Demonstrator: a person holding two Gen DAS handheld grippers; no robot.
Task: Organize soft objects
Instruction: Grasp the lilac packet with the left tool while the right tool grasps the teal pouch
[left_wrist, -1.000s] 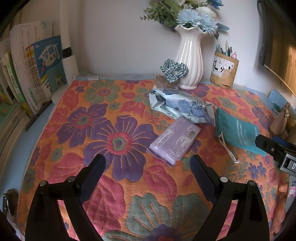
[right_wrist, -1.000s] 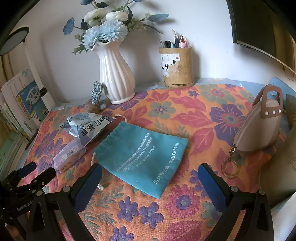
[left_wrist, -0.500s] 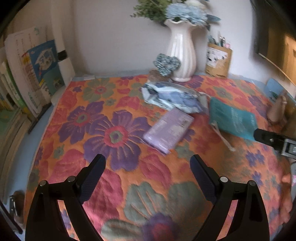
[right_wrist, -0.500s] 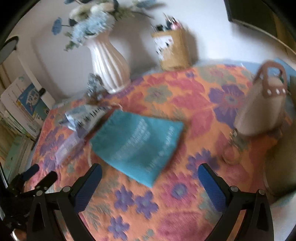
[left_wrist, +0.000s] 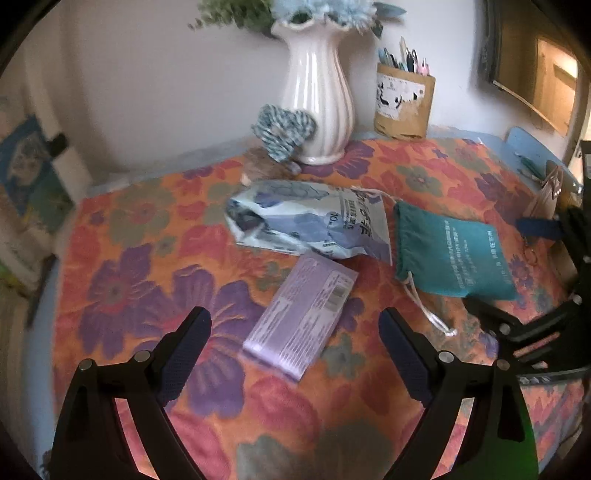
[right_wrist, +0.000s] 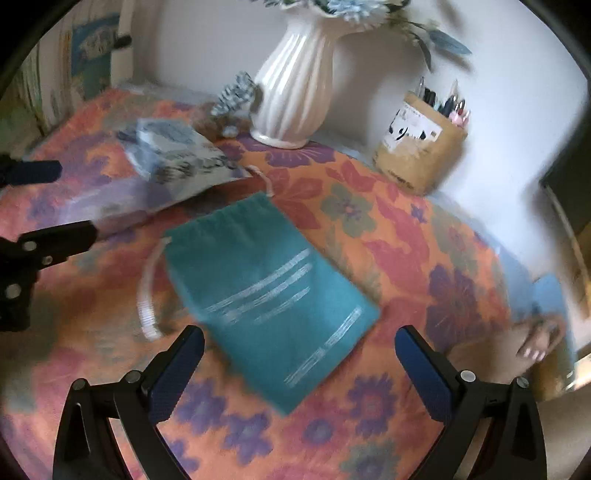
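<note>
A purple tissue pack (left_wrist: 301, 315) lies flat on the floral cloth, just ahead of my left gripper (left_wrist: 295, 332), whose jaws stand wide open and empty. Behind it lies a crumpled white-and-blue packet (left_wrist: 314, 221) (right_wrist: 177, 155). A teal drawstring pouch (right_wrist: 266, 291) (left_wrist: 450, 251) lies right of both, its white cord (right_wrist: 146, 295) trailing. My right gripper (right_wrist: 299, 354) hovers open over the pouch's near end, nothing between its fingers. A blue-and-white scrunchie (left_wrist: 282, 129) (right_wrist: 236, 92) leans on the vase.
A white ribbed vase (left_wrist: 319, 96) with flowers and a brown pen holder (left_wrist: 402, 99) stand at the back wall. Books (left_wrist: 26, 192) line the left edge. A tan handbag (right_wrist: 535, 354) sits at the right. The floral cloth (left_wrist: 147, 258) covers the tabletop.
Both views have shifted and rolled. The purple pack now sits closer between the left jaws; the teal pouch has come nearer and centred ahead of the right jaws. Nothing was gripped.
</note>
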